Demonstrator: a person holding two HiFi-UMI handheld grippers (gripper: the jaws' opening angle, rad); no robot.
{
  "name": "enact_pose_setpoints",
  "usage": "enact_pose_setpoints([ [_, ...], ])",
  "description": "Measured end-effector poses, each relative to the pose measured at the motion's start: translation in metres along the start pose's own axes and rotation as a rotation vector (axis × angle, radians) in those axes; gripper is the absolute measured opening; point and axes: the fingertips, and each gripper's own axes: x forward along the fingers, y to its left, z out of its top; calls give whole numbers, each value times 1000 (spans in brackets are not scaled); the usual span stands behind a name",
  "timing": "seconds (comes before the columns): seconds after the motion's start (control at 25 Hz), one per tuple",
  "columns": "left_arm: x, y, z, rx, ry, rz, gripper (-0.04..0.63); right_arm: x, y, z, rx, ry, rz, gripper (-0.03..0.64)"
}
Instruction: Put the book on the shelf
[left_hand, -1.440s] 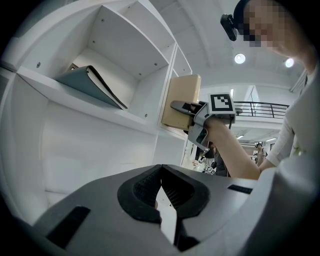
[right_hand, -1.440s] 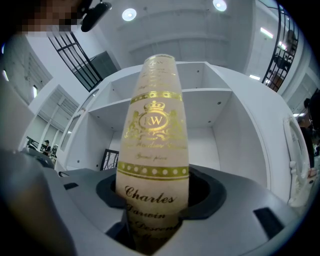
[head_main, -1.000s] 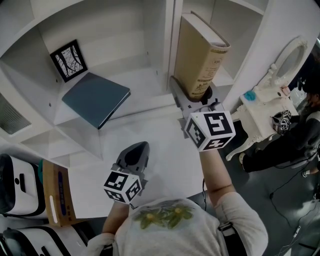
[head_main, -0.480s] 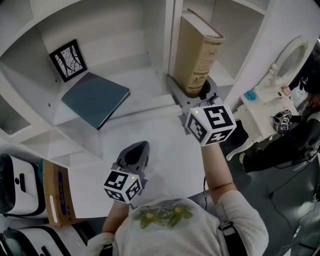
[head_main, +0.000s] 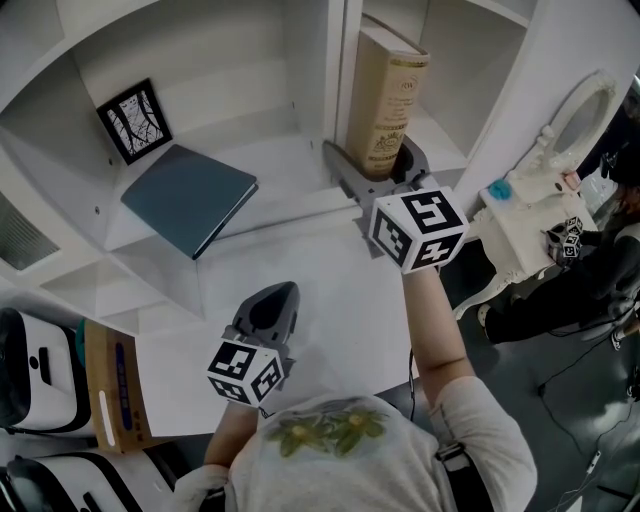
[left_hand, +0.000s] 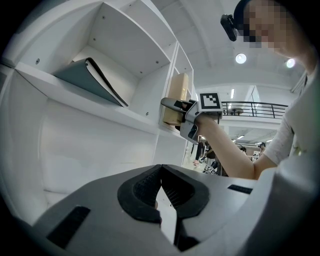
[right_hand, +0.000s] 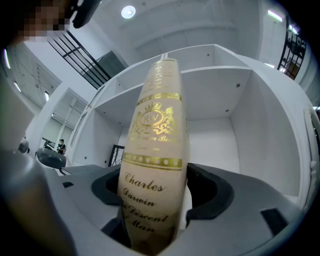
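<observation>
There's the book (head_main: 386, 100), a thick tan hardback, standing near enough upright in the right-hand compartment of the white shelf (head_main: 300, 150), just beside the divider wall (head_main: 338, 70). Its rounded spine (right_hand: 155, 145) faces out towards the room, with a gold crest and gold bands. The gold lettering reads Charles Darwin, The Descent of Man. It stands near the compartment's front edge, the back wall well behind it. Its bottom edge is hidden from view.
</observation>
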Motion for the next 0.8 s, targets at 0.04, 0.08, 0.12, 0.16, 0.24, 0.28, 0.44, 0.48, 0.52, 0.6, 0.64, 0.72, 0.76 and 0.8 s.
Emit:
enact_pose_setpoints([
  [0.04, 0, 0, 0, 1, 0, 1, 28, 0, 0, 0, 5, 2, 7, 317],
  [0.08, 0, 0, 0, 2, 0, 1, 28, 0, 0, 0, 8, 3, 14, 318],
  [0.12, 0, 0, 0, 3, 0, 1, 28, 0, 0, 0, 10, 3, 19, 319],
  [0.16, 0, 0, 0, 4, -1, 0, 28, 1, 0, -1, 11, 2, 24, 319],
  [0.24, -1, -1, 0, 4, -4, -1, 28, 0, 0, -1, 16, 2, 30, 320],
  [0.28, -1, -1, 0, 3, -5, 0, 28, 0, -1, -1, 20, 2, 31, 320],
  [0.44, -3, 2, 2, 4, -7, 8, 28, -2, -2, -1, 16, 2, 25, 321],
  [0.48, -4, 3, 2, 4, -7, 11, 28, -3, -2, -1, 11, 3, 23, 321],
  [0.52, -4, 4, 2, 3, -8, 14, 28, -4, -2, -1, 7, 4, 21, 319],
  [0.6, -5, 5, 2, 2, -10, 18, 28, -6, -2, 1, 5, 0, 18, 319],
  [0.64, -5, 5, 2, 1, -11, 18, 28, -7, -2, 3, 7, -7, 16, 319],
  [0.72, -5, 5, 2, 1, -11, 16, 28, -10, -1, 9, 8, -22, 14, 320],
  [0.76, -5, 4, 2, 2, -11, 15, 28, -13, -1, 13, 7, -29, 15, 319],
  [0.8, -5, 3, 2, 3, -11, 14, 28, -15, 0, 16, 6, -37, 16, 319],
])
